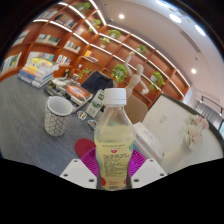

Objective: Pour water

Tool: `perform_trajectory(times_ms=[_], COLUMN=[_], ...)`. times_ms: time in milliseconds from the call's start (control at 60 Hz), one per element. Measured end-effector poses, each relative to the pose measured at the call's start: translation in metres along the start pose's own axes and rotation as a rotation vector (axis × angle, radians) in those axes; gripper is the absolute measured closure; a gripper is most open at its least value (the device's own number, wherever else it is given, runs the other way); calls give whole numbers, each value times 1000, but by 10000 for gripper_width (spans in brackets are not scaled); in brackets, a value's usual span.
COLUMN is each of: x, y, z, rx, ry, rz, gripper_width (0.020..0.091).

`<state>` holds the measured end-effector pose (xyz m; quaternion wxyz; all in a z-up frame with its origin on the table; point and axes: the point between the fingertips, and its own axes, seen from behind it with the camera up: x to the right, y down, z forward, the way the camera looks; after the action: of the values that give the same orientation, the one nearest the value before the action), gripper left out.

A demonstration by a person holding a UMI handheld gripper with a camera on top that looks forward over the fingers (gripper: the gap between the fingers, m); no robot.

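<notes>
Plastic bottle (116, 140) stood upright, clamped between the gripper (113, 166) fingers; the mug (58, 116) sat ahead, left of the bottle, apart.

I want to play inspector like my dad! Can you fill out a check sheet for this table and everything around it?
Surface: grey table.
Job's things: water bottle, white cap on, upright; patterned mug beyond it, to one side.
Clutter: white box, books.
Tool: tool has the bottle between its pink pads; grip cannot be judged.
Cables: nothing seen.
Surroundings: bookshelves, ceiling lights.
</notes>
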<state>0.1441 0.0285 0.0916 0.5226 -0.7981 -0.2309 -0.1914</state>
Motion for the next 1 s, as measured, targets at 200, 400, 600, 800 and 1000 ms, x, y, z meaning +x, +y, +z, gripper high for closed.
perform_trajectory(times_ms=[200,400,600,800,1000], x=[-9,-10,5,9,-3], y=[-55,-82,-94,-109,-110], z=[23,41,55,62,64], rx=[-6,-34,-73,-73,-69], ry=[48,97,183,241,249], rz=[-457,-831,-1152,-1399,-1510], gripper_width=[769,770,768,770,769])
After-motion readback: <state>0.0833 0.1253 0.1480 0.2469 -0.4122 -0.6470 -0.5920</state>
